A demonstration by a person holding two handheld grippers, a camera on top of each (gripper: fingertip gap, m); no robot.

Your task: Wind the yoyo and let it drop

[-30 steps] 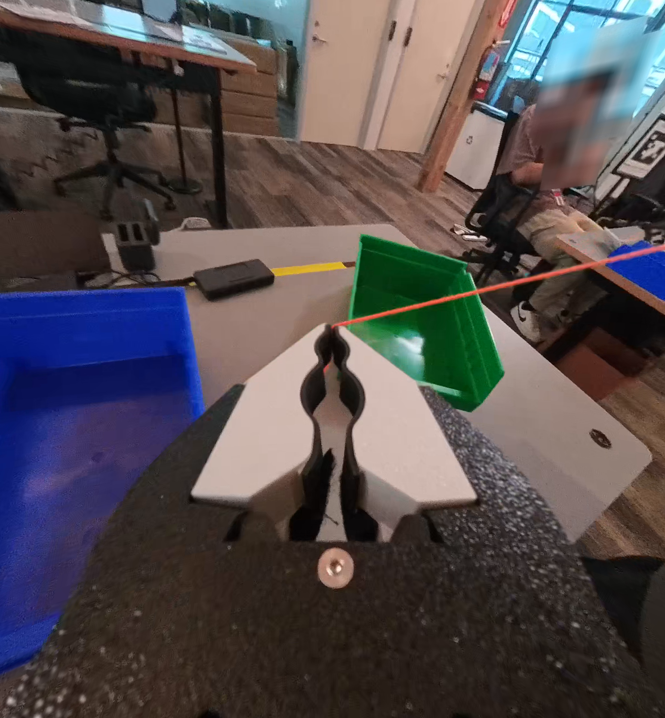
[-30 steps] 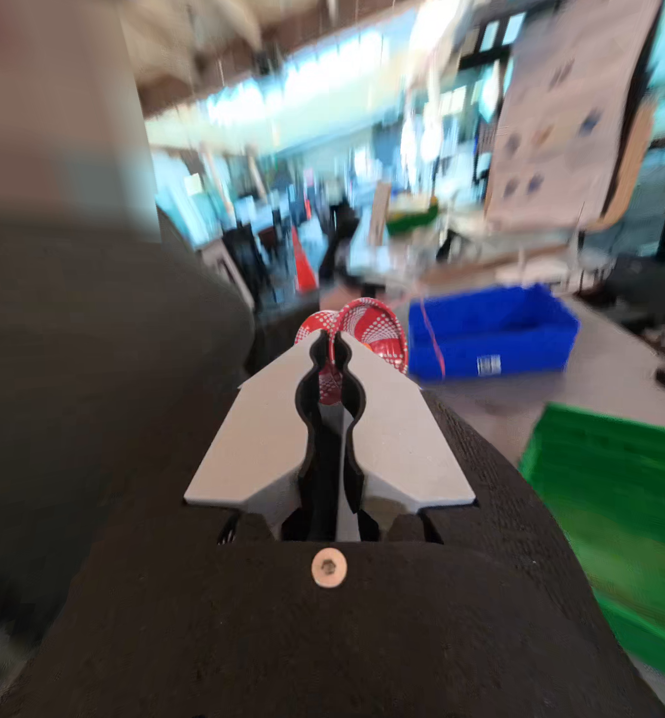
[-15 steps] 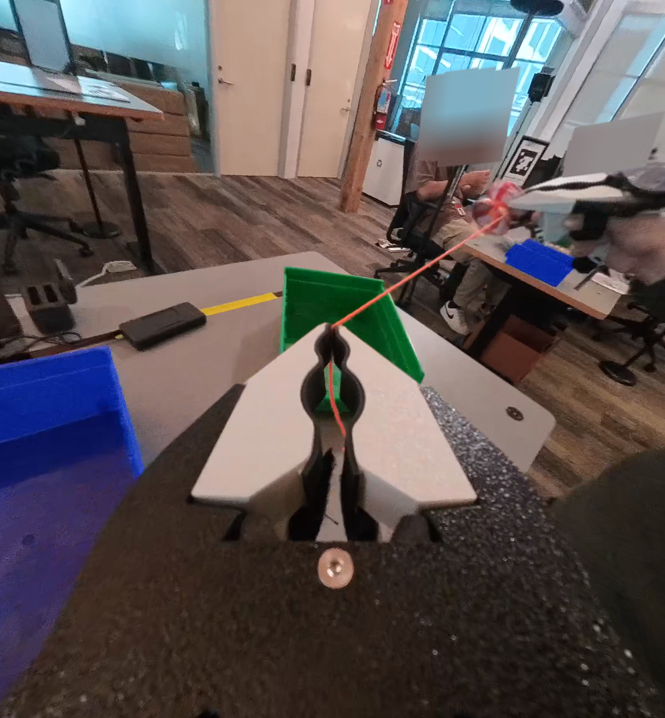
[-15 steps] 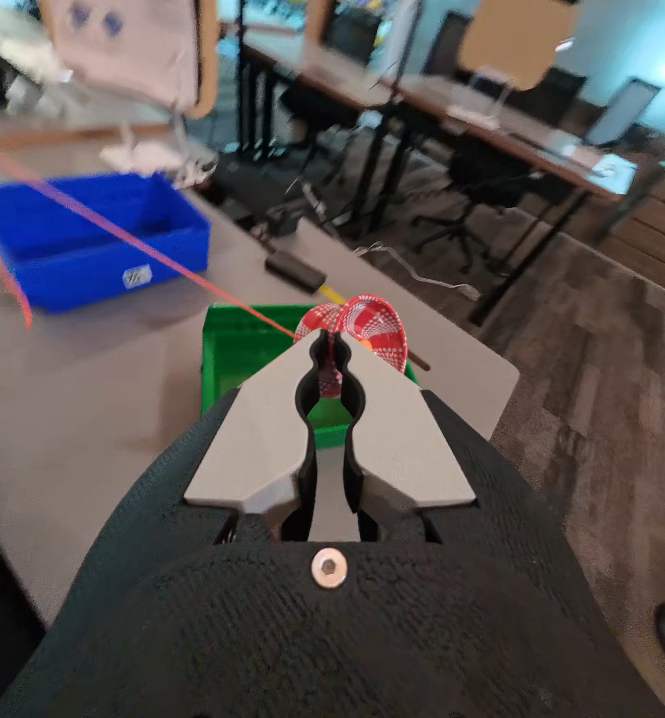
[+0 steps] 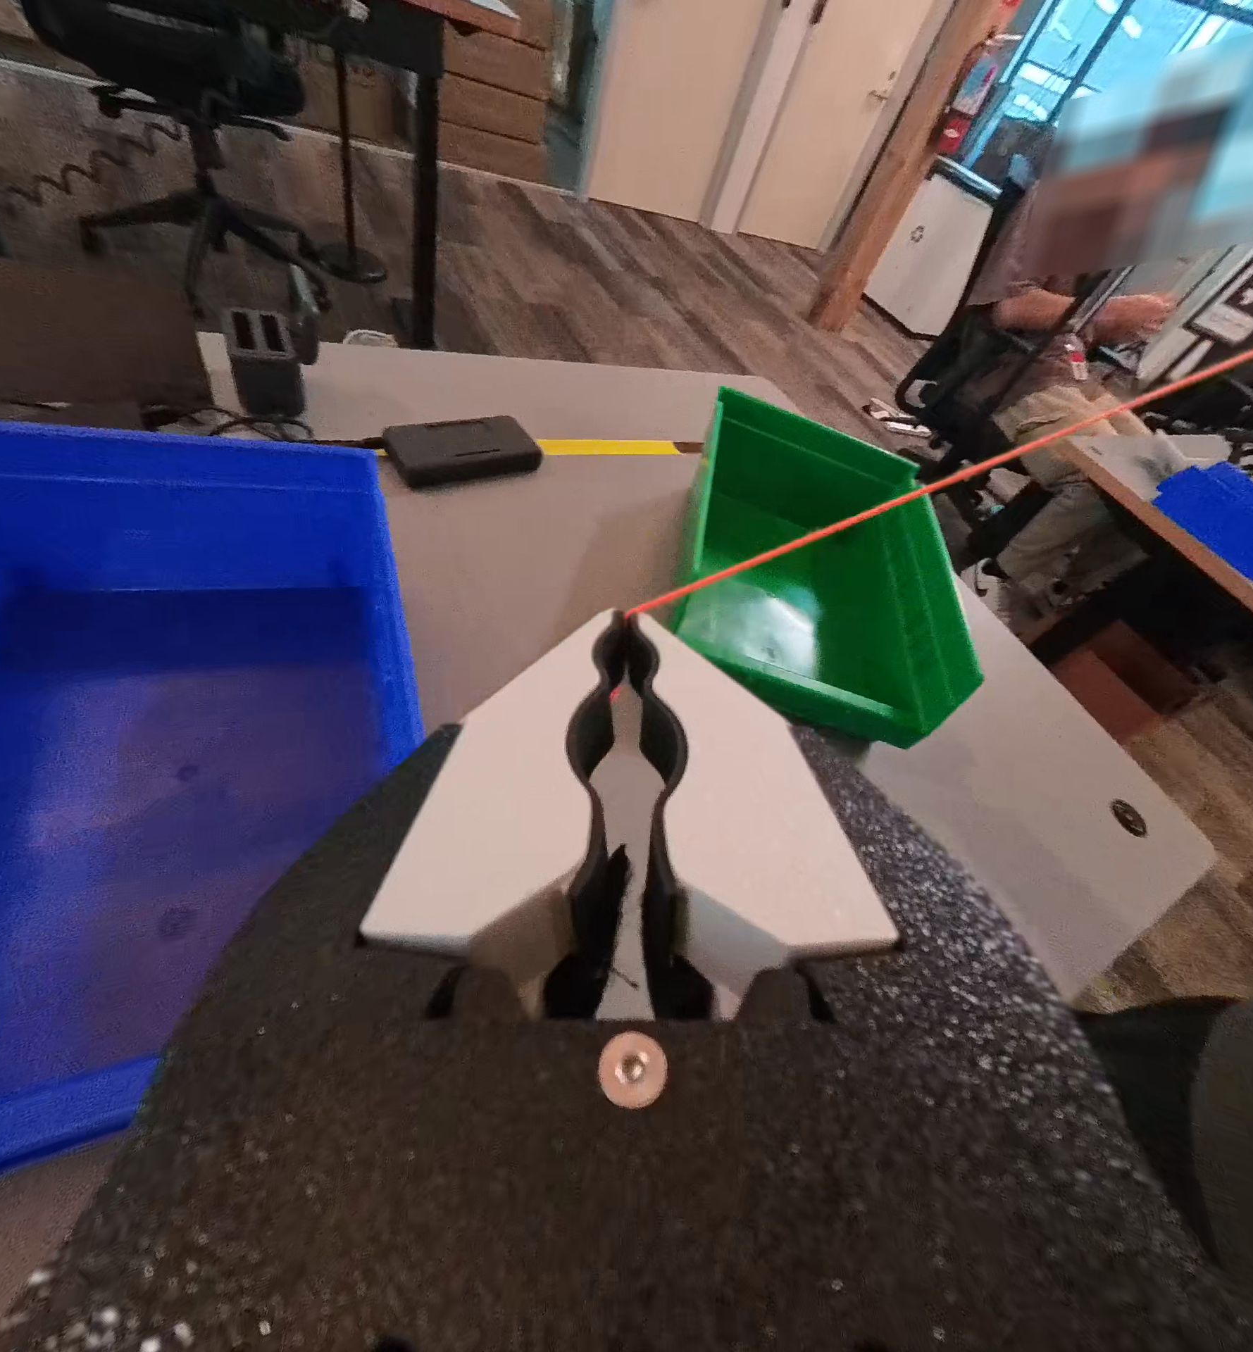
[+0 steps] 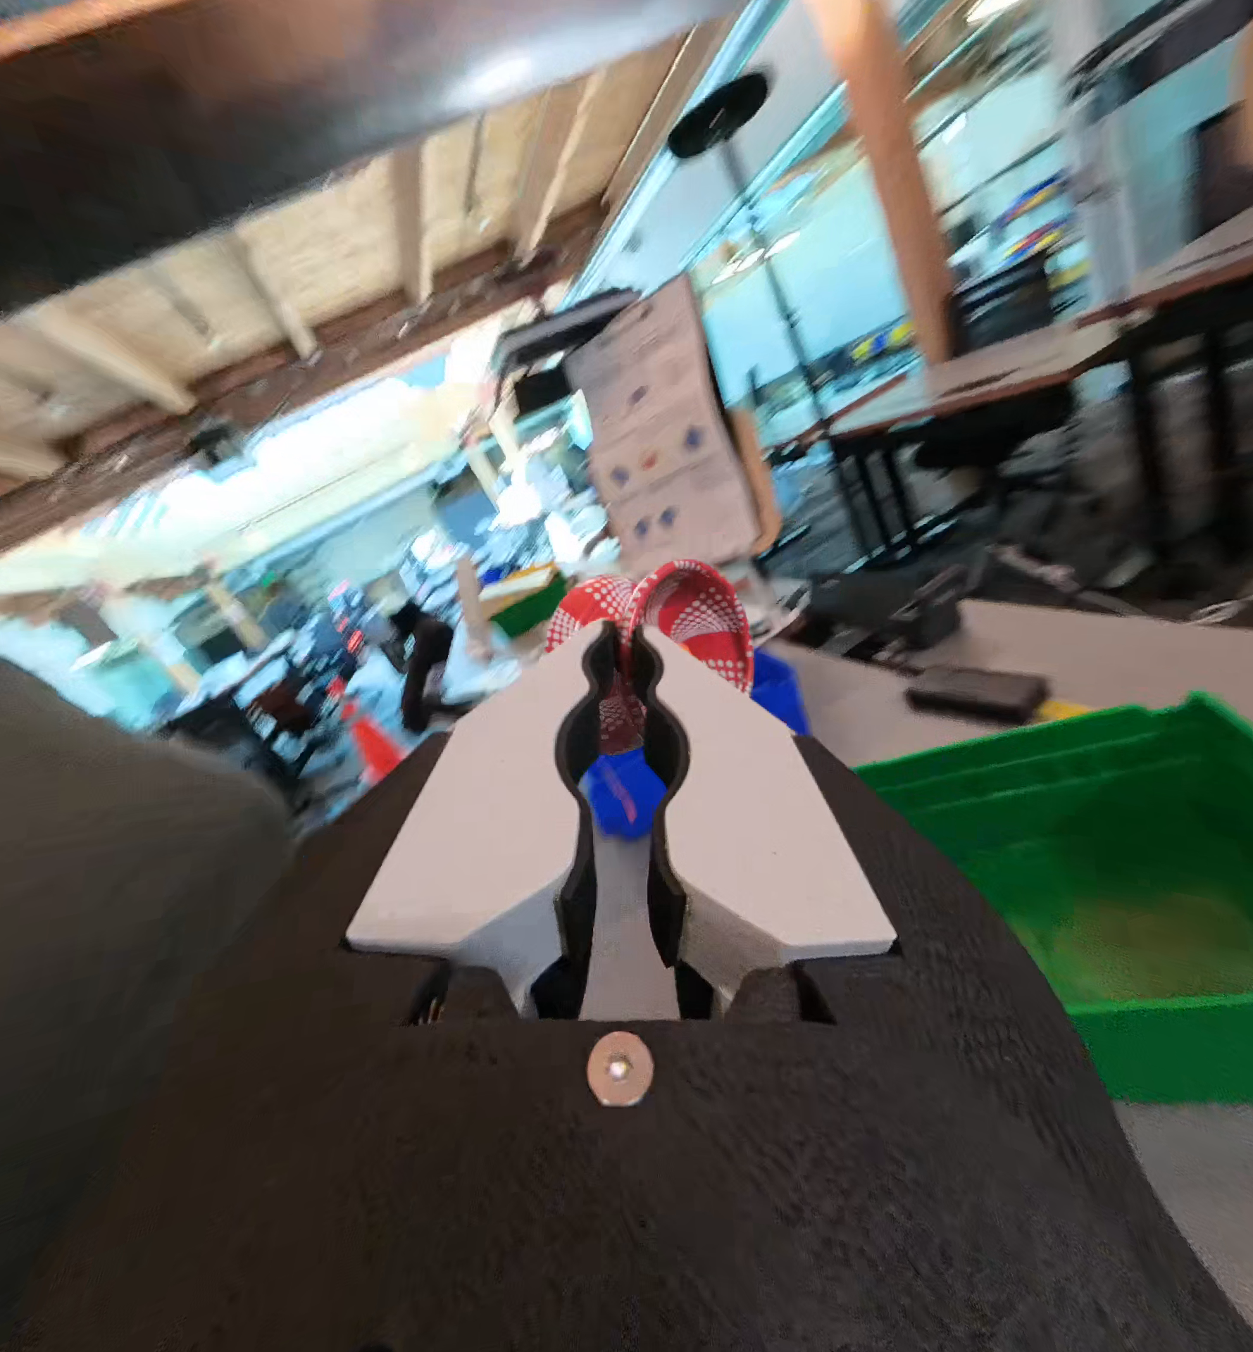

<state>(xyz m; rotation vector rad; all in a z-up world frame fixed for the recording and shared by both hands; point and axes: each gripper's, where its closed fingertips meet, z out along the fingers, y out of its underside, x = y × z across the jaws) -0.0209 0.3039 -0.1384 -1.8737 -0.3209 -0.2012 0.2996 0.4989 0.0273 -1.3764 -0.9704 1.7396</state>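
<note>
Left wrist view. Your left tool is clenched at the tips on the red string. The string leaves the tips taut and runs up and to the right, over the green bin, and out of the frame at the right edge. A short red bit of it shows in the gap behind the tips. The tool sits over the grey worktop, between the blue bin on the left and the green bin on the right. The green bin is tilted, open side toward you. A black flat device lies on the worktop beyond the blue bin, with a strip of yellow tape just beside it. A small black holder stands near the far left corner. A seated person is at another desk off to the right. The yoyo is not in this view.

Right wrist view. This picture is motion-blurred. Your right tool grasps the yoyo, red with white dots, by one half; the other half flares out to the right of the tips. The yoyo is up off the worktop, in the air. The green bin lies low on the right. The black device lies past it. A piece of the blue bin shows just beyond the right finger. I can't make out the string here.
</note>
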